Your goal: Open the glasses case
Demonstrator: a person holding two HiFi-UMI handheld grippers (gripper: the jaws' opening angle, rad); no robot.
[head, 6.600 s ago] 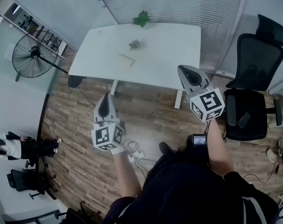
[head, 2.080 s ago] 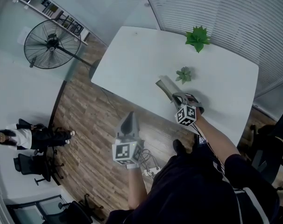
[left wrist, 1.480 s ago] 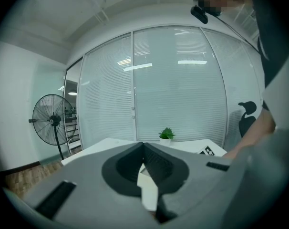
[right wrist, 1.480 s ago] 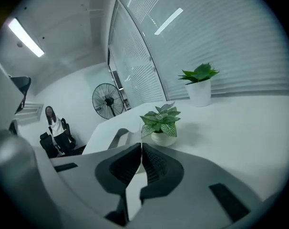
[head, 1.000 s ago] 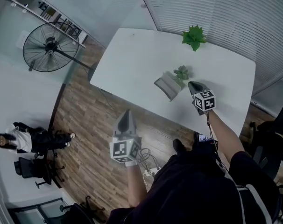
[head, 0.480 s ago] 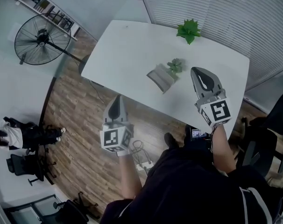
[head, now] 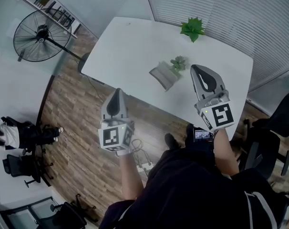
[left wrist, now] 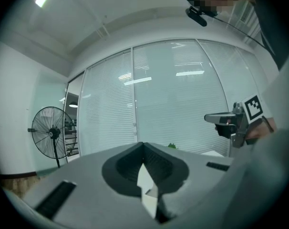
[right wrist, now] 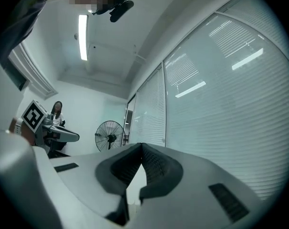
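White table [head: 135, 42] first: your right gripper [head: 201, 75] hangs over its near edge, and your left gripper [head: 117, 97] sits short of that edge, over the floor. Both pairs of jaws are pressed together with nothing in them.

Agreed. Your glasses case [head: 163, 74] lies on the table just inside that near edge, its long axis roughly along the edge and a small plant [head: 179, 63] touching its far side. The lid looks raised already. Your right gripper is much the nearer, and the case lies just left of its jaws.
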